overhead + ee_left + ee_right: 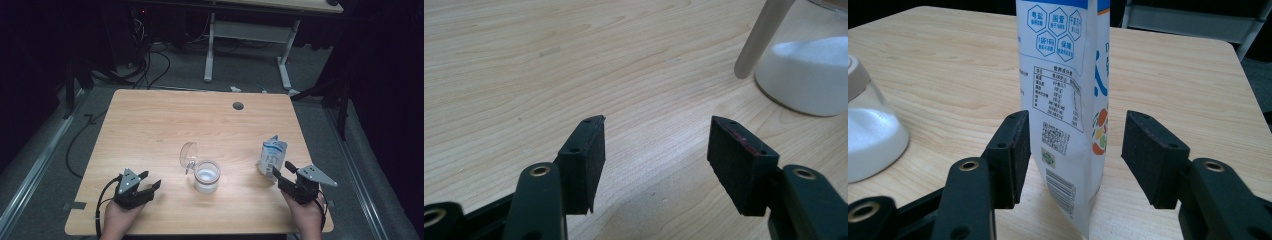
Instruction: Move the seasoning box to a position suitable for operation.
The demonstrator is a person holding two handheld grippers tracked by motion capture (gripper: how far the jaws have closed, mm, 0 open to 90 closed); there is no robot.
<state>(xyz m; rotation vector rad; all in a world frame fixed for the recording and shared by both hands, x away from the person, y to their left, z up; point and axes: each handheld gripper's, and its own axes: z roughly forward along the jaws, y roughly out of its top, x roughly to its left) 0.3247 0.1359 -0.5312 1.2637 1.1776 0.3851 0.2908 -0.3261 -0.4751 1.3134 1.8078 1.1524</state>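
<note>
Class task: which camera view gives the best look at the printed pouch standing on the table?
The right gripper view: the pouch stands close between open jaws, its label print showing. The high view shows the pouch small, by the right gripper.

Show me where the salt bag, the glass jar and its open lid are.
salt bag (1063, 75): right gripper view, printed front panel.
glass jar (207, 177): high view, white contents inside.
open lid (188, 154): high view, clear round face.

— Left gripper (656, 145) wide open, nothing between the pads, bare wooden table (549, 75) underneath!
— And the glass jar (809, 75) of white powder sits up at two o'clock.
</note>
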